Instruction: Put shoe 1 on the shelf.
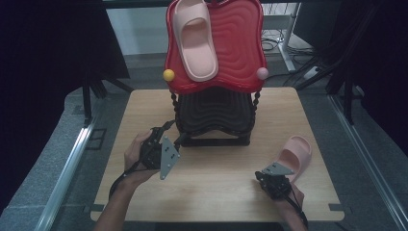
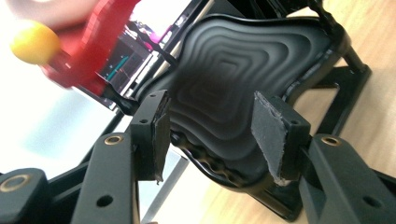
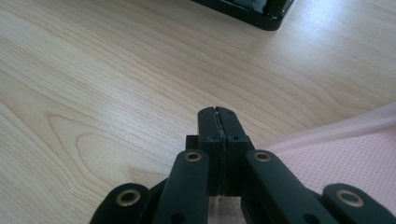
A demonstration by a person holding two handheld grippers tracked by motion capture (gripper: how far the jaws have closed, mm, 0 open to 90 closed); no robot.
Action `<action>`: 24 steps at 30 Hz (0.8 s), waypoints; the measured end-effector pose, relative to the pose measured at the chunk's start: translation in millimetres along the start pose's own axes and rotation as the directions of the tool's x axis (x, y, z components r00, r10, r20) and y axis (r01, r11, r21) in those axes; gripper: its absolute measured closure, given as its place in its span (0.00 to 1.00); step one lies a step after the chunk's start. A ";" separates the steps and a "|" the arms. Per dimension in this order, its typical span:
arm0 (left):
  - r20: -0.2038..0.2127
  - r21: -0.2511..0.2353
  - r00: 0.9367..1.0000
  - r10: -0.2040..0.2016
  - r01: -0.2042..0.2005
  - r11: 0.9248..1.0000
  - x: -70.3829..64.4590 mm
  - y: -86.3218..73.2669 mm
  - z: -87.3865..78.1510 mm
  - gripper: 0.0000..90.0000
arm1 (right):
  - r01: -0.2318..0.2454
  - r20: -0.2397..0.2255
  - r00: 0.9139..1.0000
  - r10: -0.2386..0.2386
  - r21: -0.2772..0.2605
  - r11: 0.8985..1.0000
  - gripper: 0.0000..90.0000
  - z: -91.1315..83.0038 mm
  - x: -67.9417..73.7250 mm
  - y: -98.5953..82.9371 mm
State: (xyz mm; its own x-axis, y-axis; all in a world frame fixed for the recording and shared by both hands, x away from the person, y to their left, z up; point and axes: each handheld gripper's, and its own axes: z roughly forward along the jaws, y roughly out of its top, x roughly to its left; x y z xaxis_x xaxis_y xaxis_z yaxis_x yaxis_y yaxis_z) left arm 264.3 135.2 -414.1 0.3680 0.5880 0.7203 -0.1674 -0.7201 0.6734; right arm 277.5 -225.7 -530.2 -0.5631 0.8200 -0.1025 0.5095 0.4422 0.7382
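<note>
A two-tier rack stands at the table's middle back, with a red wavy top tray [image 1: 240,43] and a black lower tray [image 1: 216,113]. One pink slipper [image 1: 195,38] lies on the red tray. A second pink slipper [image 1: 296,155] lies on the table at the right. My left gripper [image 1: 159,139] is held by the rack's left front corner. It is open, and its jaws frame the black lower tray [image 2: 224,65] with nothing between them [image 2: 210,116]. My right gripper [image 3: 218,122] is shut just above the wood, with the slipper [image 3: 345,158] close at its right side.
A yellow ball [image 1: 169,75] and a pink ball [image 1: 262,73] cap the red tray's front corners. The rack's black base frame [image 1: 216,141] rests on the wooden table [image 1: 211,192]. Metal rails run along both sides of the table.
</note>
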 end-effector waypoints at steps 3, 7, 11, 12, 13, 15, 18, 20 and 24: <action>0.015 0.013 1.000 -0.008 0.007 1.000 -7.8 -7.0 0.2 0.52 | 0.001 -0.006 1.000 -0.001 0.009 1.000 1.00 1.1 0.1 -0.6; 0.030 0.031 0.999 -0.021 0.020 0.999 -16.2 -14.5 0.5 0.52 | 0.003 -0.006 1.000 -0.003 0.019 1.000 1.00 1.7 0.1 -1.2; 0.046 0.041 0.998 -0.034 0.033 0.999 -23.1 -21.7 -1.0 0.51 | 0.001 -0.007 1.000 -0.001 0.021 1.000 1.00 1.0 -0.2 -1.5; 0.049 0.046 0.998 -0.036 0.034 0.998 -25.2 -23.7 -1.0 0.51 | 0.003 -0.006 1.000 -0.002 0.021 1.000 1.00 0.9 0.0 -1.6; 0.053 0.051 0.998 -0.037 0.035 0.998 -27.5 -25.9 -1.1 0.51 | 0.003 -0.006 1.000 -0.003 0.021 1.000 1.00 1.0 0.1 -1.6; 0.068 0.062 0.997 -0.048 0.044 0.997 -31.8 -30.5 -1.2 0.51 | 0.003 -0.006 1.000 -0.003 0.022 1.000 1.00 1.5 0.1 -1.5; 0.087 0.076 0.994 -0.067 0.060 0.995 -39.1 -38.0 -1.3 0.51 | 0.004 -0.005 1.000 -0.003 0.025 1.000 1.00 3.9 0.7 -0.8; 0.105 0.089 0.991 -0.081 0.072 0.993 -43.6 -43.1 -1.4 0.51 | -0.001 -0.002 1.000 0.001 0.028 1.000 1.00 4.9 0.2 -0.8; 0.127 0.109 0.989 -0.075 0.061 0.992 -52.0 -49.1 1.8 0.50 | -0.006 0.006 1.000 0.005 0.037 0.999 1.00 0.9 -0.3 -3.6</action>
State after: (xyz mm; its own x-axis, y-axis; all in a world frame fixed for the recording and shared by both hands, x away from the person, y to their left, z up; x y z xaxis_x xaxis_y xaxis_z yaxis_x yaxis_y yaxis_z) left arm 255.0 139.3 -484.9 0.4931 0.5886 0.6406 -0.0436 -0.7187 0.6940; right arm 276.5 -227.3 -533.5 -0.5568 0.8244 -0.1023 0.5362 0.4507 0.7137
